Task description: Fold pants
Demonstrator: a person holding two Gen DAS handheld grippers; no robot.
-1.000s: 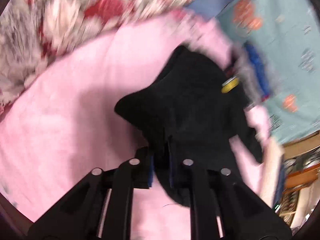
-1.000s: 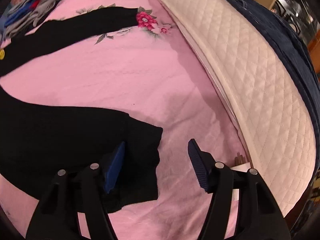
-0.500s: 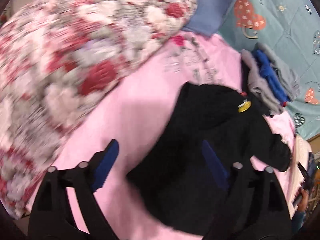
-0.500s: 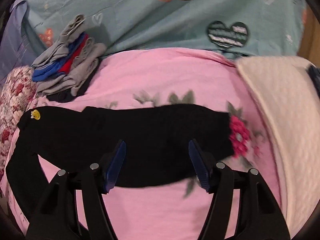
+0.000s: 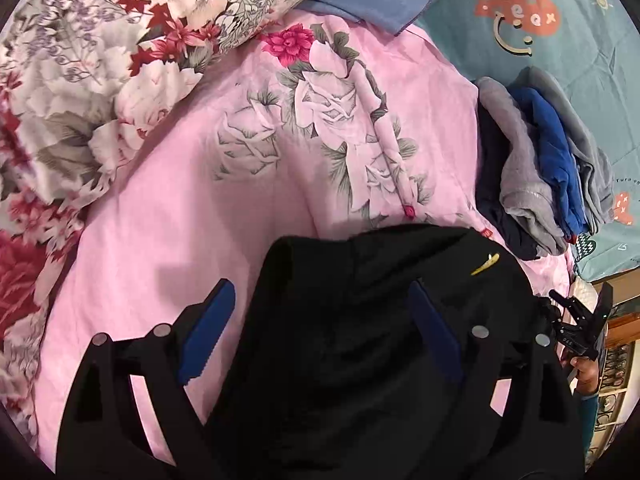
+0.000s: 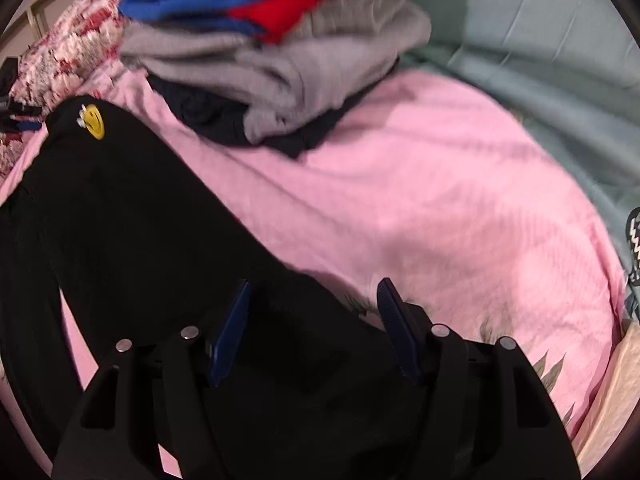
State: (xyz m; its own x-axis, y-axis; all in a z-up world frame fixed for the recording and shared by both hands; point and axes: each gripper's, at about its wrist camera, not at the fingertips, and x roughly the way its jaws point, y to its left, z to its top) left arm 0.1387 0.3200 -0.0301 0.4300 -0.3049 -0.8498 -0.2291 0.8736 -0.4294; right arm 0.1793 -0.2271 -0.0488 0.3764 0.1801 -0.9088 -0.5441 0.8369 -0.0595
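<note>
**Both Sets of Fingers Wide Over the Black Pants**

I'm over the bed now, the black pants (image 5: 360, 320) lying on the pink sheet (image 5: 192, 208) right under me. My left gripper (image 5: 320, 332) hangs above the waist end, where the little yellow smiley badge (image 5: 485, 265) sits off toward my right finger. Fingers are spread wide here, holding nothing; whether the blue pads (image 5: 206, 332) touch the cloth, I can't tell.

Over on the other side, my right gripper (image 6: 312, 324) is above a leg, which runs long from the badge end at upper left down to lower right, passing straight between my fingers. Also wide open, nothing pinched.

The pile of folded clothes (image 6: 280, 40) sits just beyond the pants, near the waist.

My read: the right gripper is nearer the leg, so it should close on that leg and carry it across.
</note>
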